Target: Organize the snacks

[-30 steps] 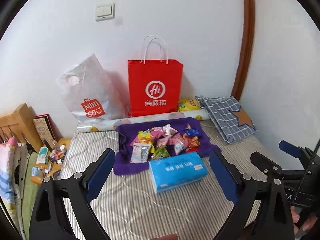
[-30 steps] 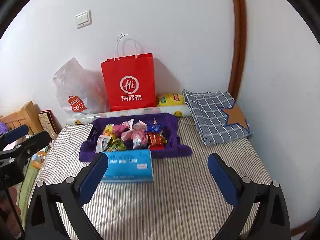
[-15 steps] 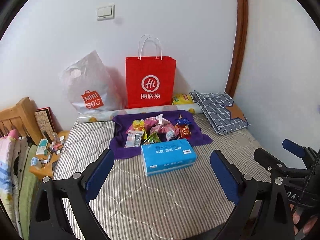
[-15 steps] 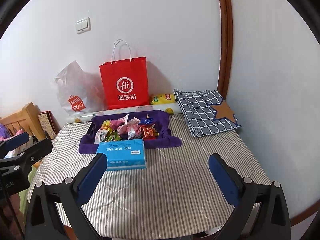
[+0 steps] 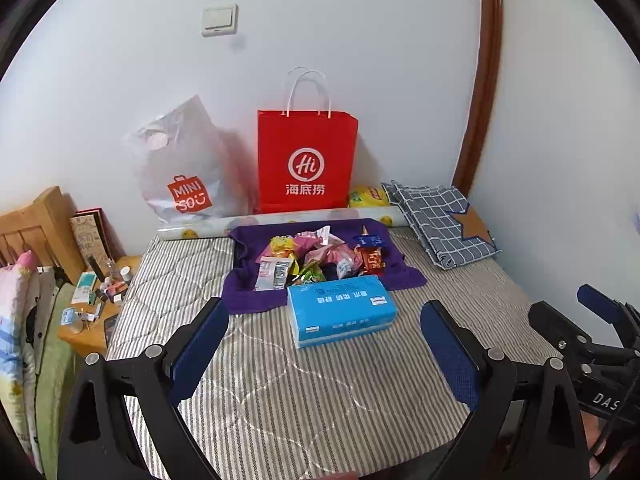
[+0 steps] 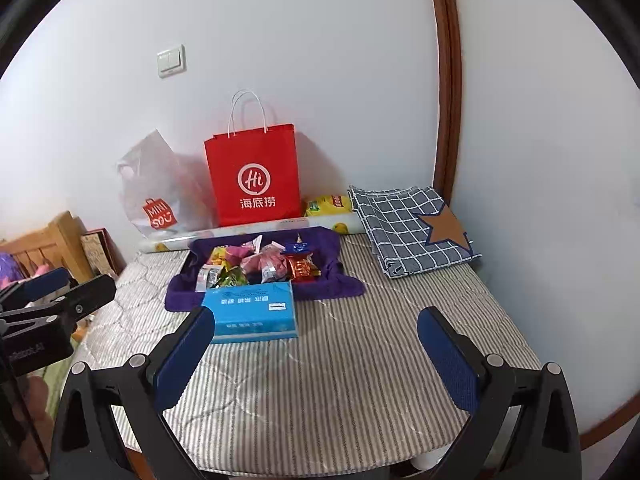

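Lying in a loose heap, the snacks (image 5: 316,258) are small crinkly wrapped packets in pink, yellow, green, red, blue and white, piled inside a purple cloth tray (image 5: 402,276) near the back of the striped table cover (image 5: 280,380). They overlap too much for an exact count. Just in front of the tray, touching its front edge, sits one blue tissue pack (image 5: 342,310).

Against the wall stand two bags: one red paper bag (image 5: 307,160) with white handles and one pale plastic bag (image 5: 180,164) with an orange logo. One printed roll (image 5: 280,220) lies along the back edge, one yellow packet (image 5: 368,196) sits beside the red bag, and one folded checked cloth (image 5: 440,228) with a brown star lies to the right.

The left gripper (image 5: 324,340) and the right gripper (image 6: 316,340) are both spread wide and hold nothing, each hovering above the near part of the table.

The left wrist view alone shows a low wooden stand (image 5: 92,320) crowded with small bottles and tubes beside the table, plus bedding at the far left. The right wrist view alone shows more of the table's near rounded edge.
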Available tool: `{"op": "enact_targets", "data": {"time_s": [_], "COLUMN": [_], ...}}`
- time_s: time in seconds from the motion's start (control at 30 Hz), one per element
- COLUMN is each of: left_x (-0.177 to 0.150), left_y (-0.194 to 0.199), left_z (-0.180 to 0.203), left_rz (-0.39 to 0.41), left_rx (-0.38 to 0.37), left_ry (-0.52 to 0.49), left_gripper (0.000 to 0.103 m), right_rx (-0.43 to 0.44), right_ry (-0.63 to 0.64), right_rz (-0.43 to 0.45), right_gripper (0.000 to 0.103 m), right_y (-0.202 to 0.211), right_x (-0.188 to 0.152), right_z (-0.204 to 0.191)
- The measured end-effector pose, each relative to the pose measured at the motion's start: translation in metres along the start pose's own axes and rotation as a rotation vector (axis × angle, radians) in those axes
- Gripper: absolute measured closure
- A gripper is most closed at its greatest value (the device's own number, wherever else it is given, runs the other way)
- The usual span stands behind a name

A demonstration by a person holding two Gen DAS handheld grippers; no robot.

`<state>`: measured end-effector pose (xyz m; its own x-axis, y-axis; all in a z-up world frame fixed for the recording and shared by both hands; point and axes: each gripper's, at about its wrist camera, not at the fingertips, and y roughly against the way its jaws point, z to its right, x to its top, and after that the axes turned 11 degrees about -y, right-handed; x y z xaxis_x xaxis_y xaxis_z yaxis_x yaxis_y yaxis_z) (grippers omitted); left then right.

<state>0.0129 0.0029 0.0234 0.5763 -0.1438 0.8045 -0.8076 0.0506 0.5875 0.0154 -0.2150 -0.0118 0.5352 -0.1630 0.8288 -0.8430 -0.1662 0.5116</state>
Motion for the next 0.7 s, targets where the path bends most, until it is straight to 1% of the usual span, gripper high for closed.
{"op": "enact_targets", "data": {"time_s": [0.13,0.27,0.4,0.5,0.7], "left_x": [-0.001,-0.001,0.0,0.002,0.003], "left_y": [-0.001,0.0,0.001,0.001,0.005], "left_z": [0.001,0.005,0.008,0.008,0.012], "left_rz": [-0.005,-0.004,0.003,0.001,0.016], "left_rx": [0.002,0.0,0.016,0.004,0.003], "left_ry": [0.0,-0.005,-0.011,-0.009,-0.019], "left_gripper": [0.007,0.007,0.007,0.007,0.007], "right_rx": [-0.027,-0.026,-0.032,-0.027,-0.034], "right_ry": [0.004,-0.009,-0.009,-0.015,-0.019], "right_rz": [0.001,0.0,0.005,0.005,0.013], "right_gripper": [0.0,0.001,0.001,0.0,0.0], "right_y": [-0.002,-0.003,-0.003,-0.002,0.001], "right_x": [0.0,0.0,-0.001,-0.002,-0.001], "right_z": [-0.001,0.0,0.001,0.003,0.006]}}
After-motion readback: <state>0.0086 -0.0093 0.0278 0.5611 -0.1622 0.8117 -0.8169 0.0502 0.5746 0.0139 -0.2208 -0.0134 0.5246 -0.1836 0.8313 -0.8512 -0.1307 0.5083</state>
